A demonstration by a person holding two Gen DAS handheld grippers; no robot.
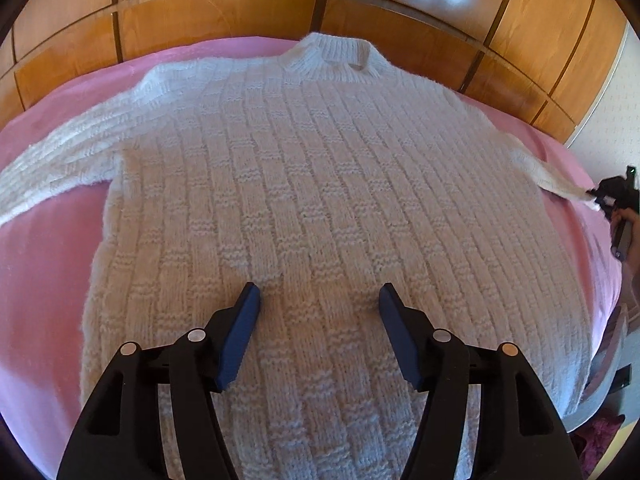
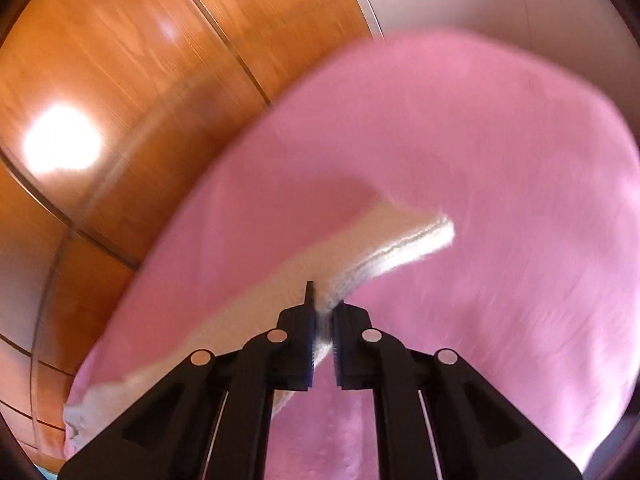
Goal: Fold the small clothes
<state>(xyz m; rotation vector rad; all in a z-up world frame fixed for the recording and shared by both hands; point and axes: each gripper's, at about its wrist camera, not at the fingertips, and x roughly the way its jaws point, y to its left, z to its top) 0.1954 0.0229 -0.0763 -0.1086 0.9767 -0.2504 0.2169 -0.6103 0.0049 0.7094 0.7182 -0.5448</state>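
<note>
A white knitted sweater [image 1: 320, 168] lies flat on a pink bedsheet [image 1: 48, 264], collar at the far end. Its left sleeve [image 1: 60, 160] stretches out to the left. My left gripper [image 1: 320, 300] is open and hovers over the lower middle of the sweater's body. My right gripper [image 2: 325, 316] is shut on the end of the right sleeve [image 2: 400, 248], which is pulled out to the right; it also shows in the left wrist view [image 1: 604, 196] at the right edge. The right wrist view is blurred.
A wooden panelled wardrobe [image 1: 240, 20] stands right behind the bed. A white wall [image 1: 612, 120] is at the right. Dark items [image 1: 604, 432] lie beyond the bed's right edge.
</note>
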